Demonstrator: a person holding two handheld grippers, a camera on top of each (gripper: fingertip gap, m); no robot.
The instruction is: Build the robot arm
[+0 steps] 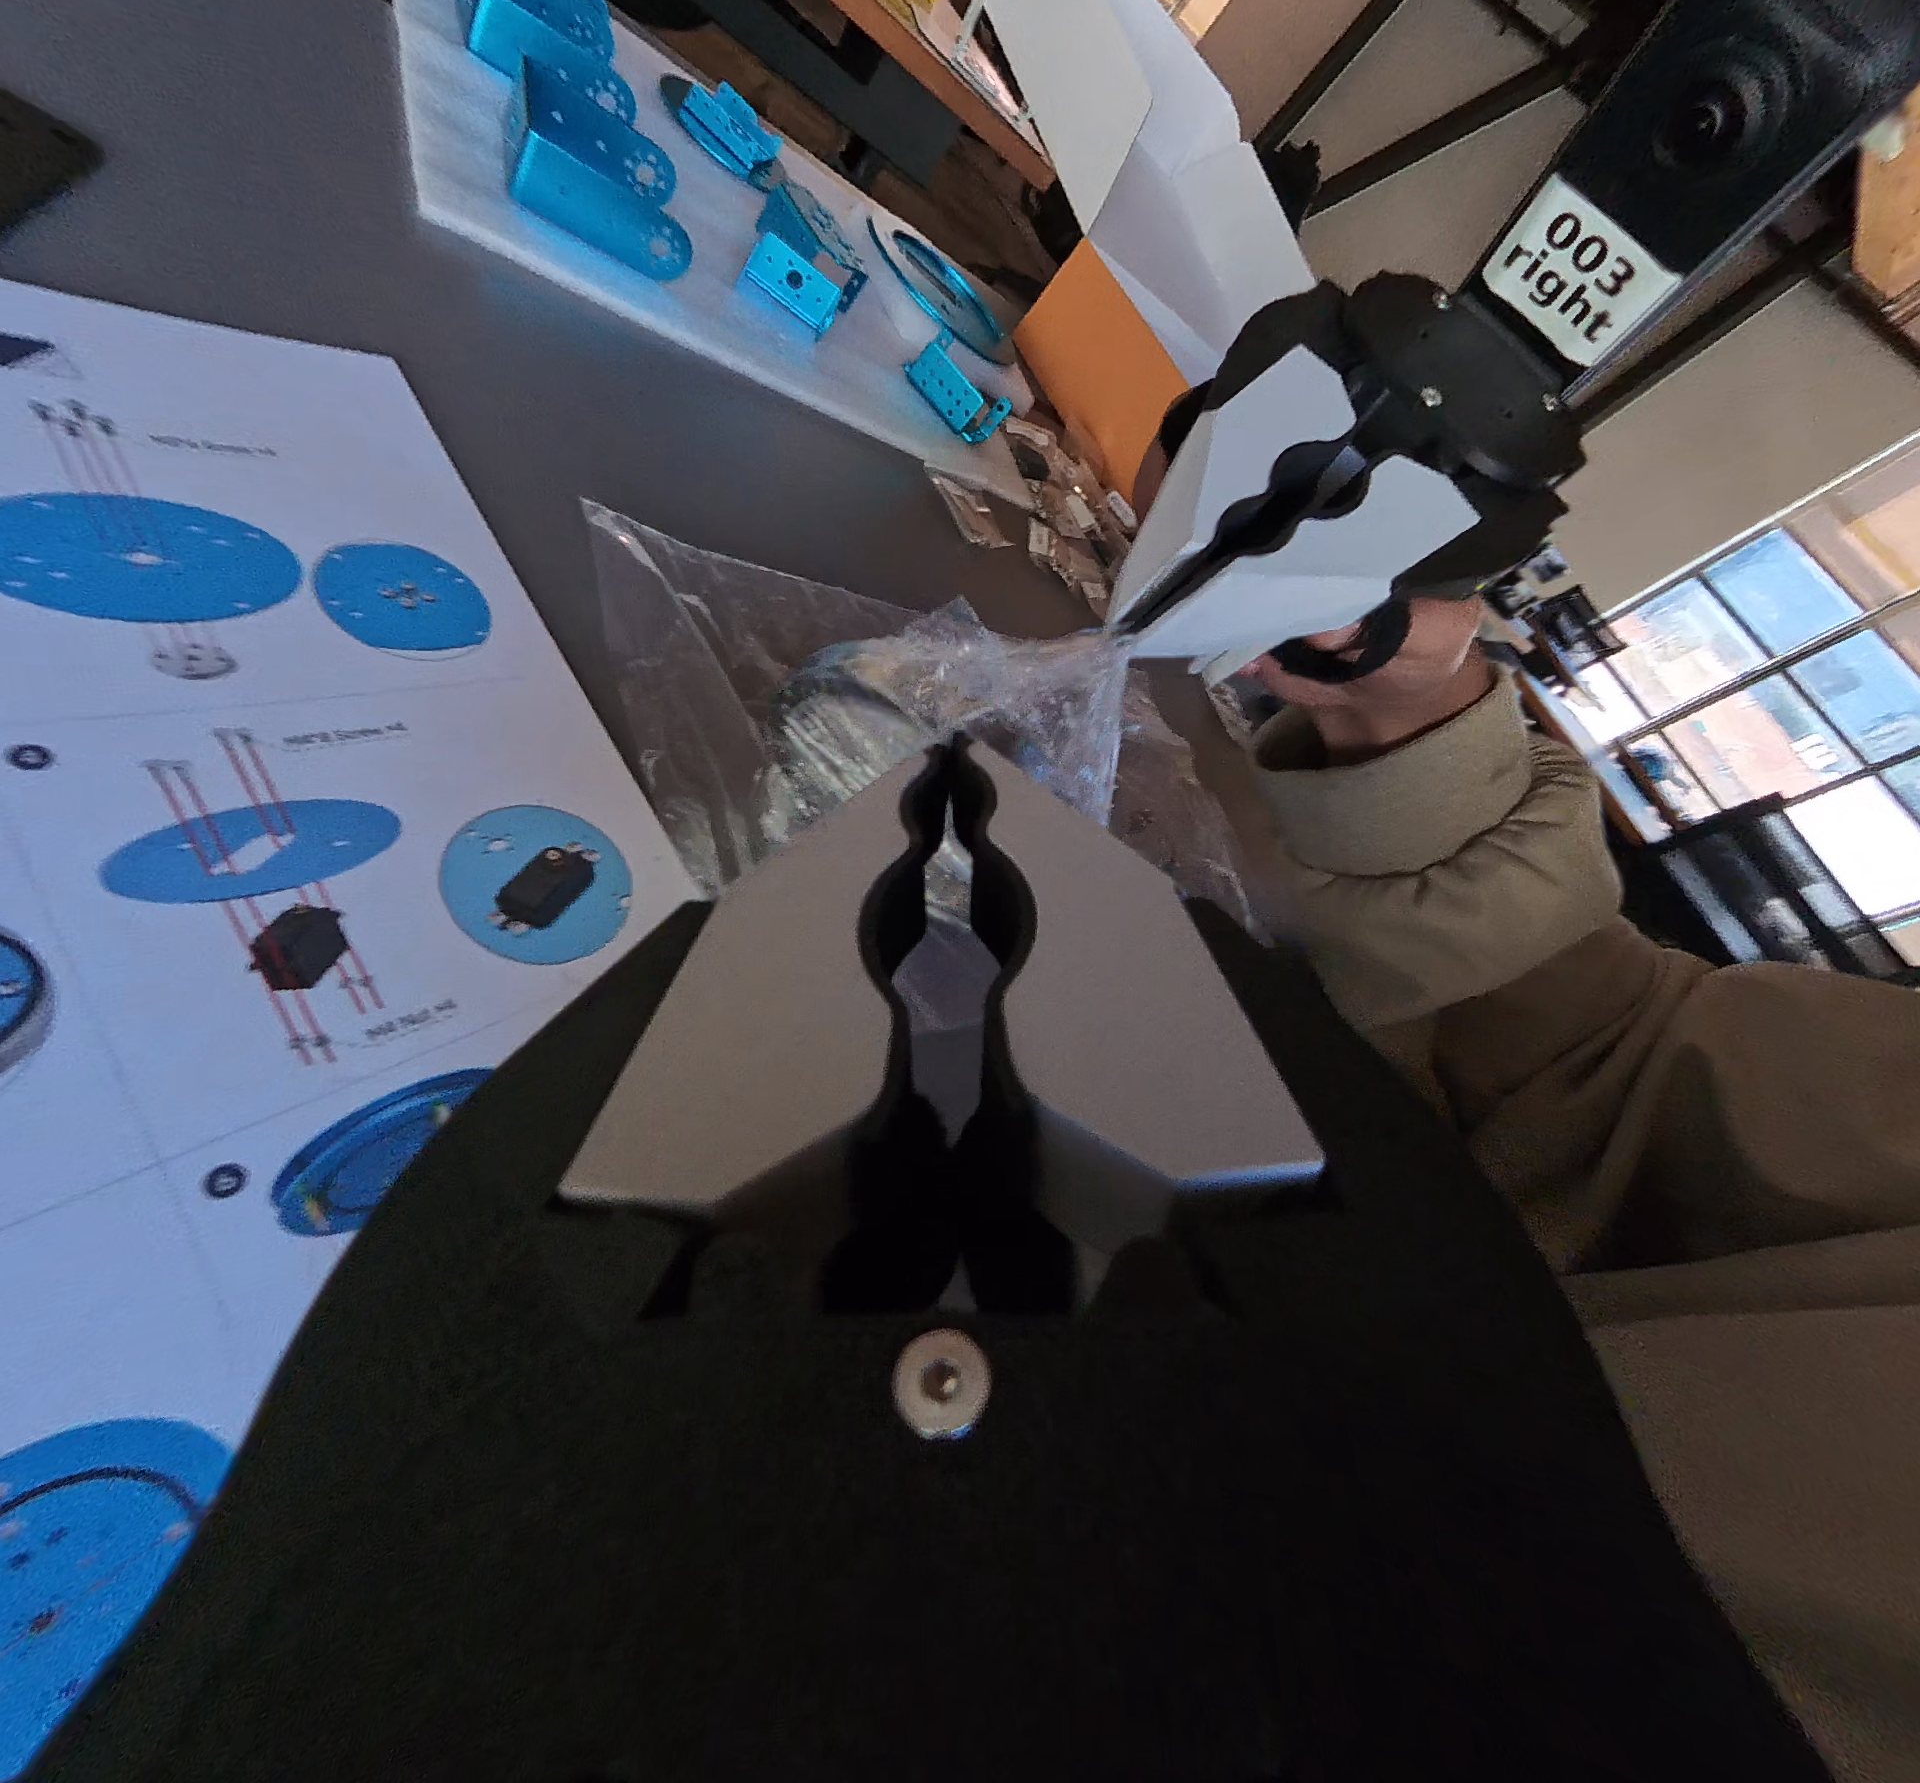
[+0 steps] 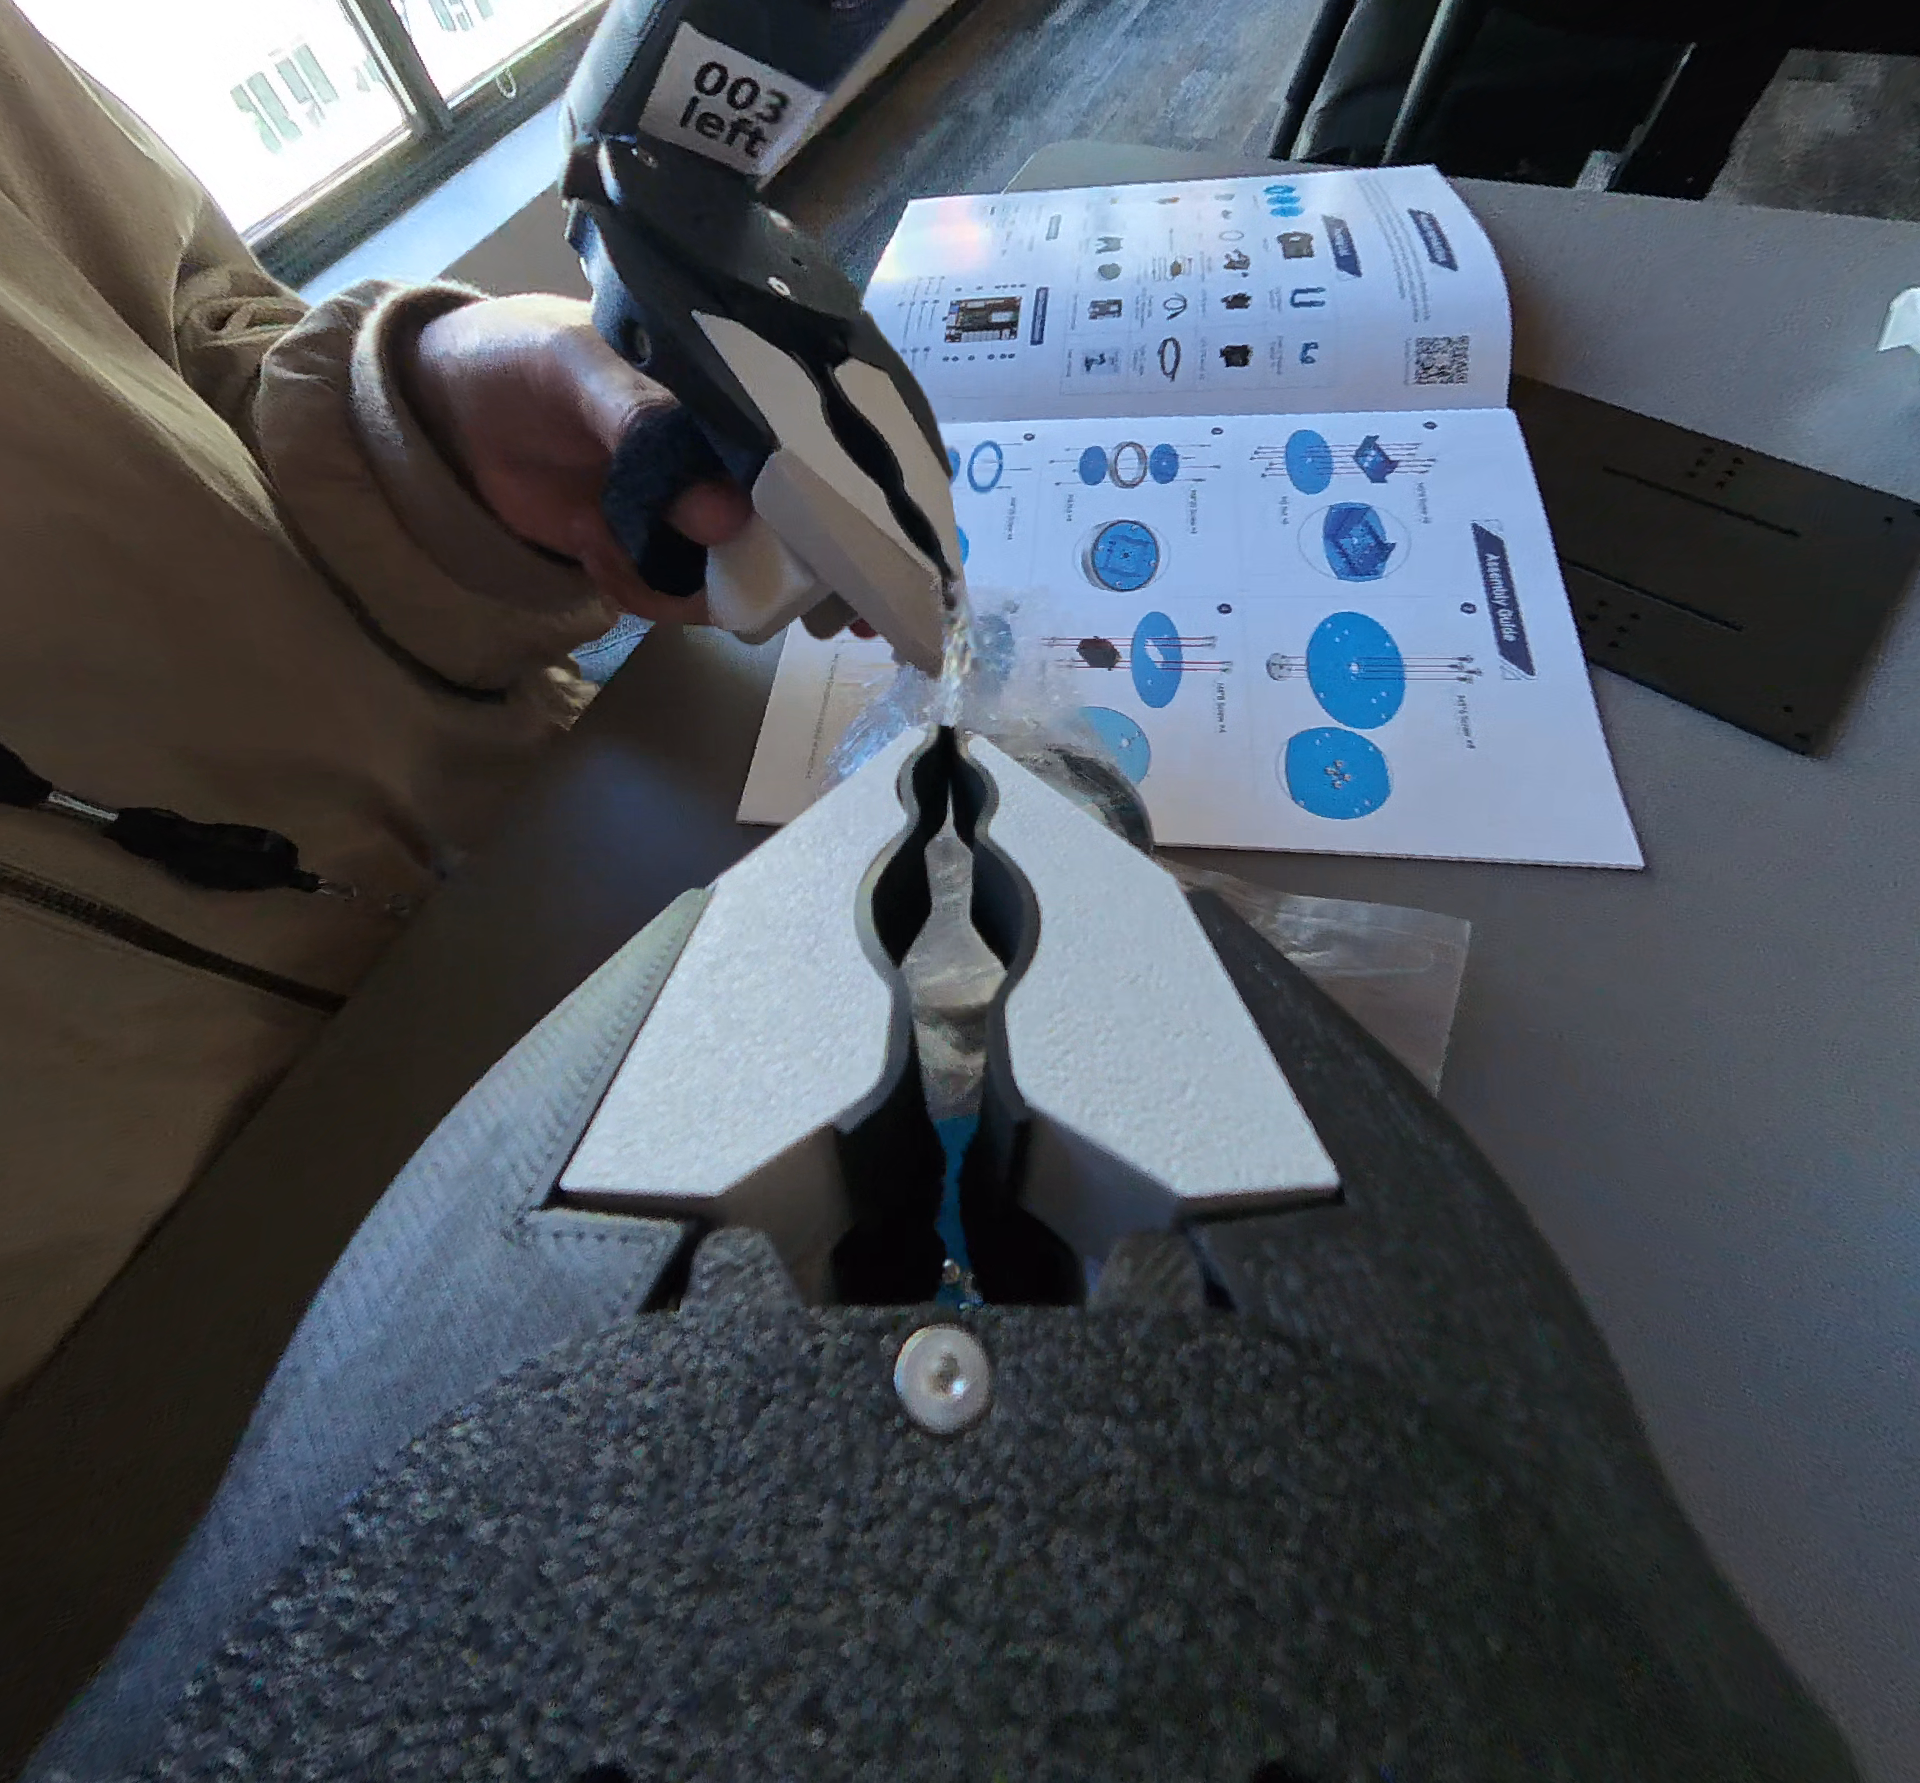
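A clear plastic bag (image 1: 935, 684) with a dark round part inside is stretched above the grey table between both grippers. My left gripper (image 1: 954, 746) is shut on one bit of the bag's film. My right gripper (image 2: 948, 741) is shut on another bit close by; it also shows in the left wrist view (image 1: 1127, 627), pinching the film. The left gripper shows in the right wrist view (image 2: 948, 595), tips down on the bag (image 2: 961, 684). The two pairs of tips are very near each other. A hand in a tan sleeve (image 1: 1455, 829) holds each gripper.
An open assembly booklet (image 2: 1299, 611) lies flat on the table beyond the bag, also in the left wrist view (image 1: 260, 694). A white foam sheet (image 1: 727, 279) carries several blue metal brackets. A black plate (image 2: 1714, 570) lies right of the booklet. Small packets (image 1: 1049, 518) lie farther back. Both grippers' tips are close together, under 4 cm apart.
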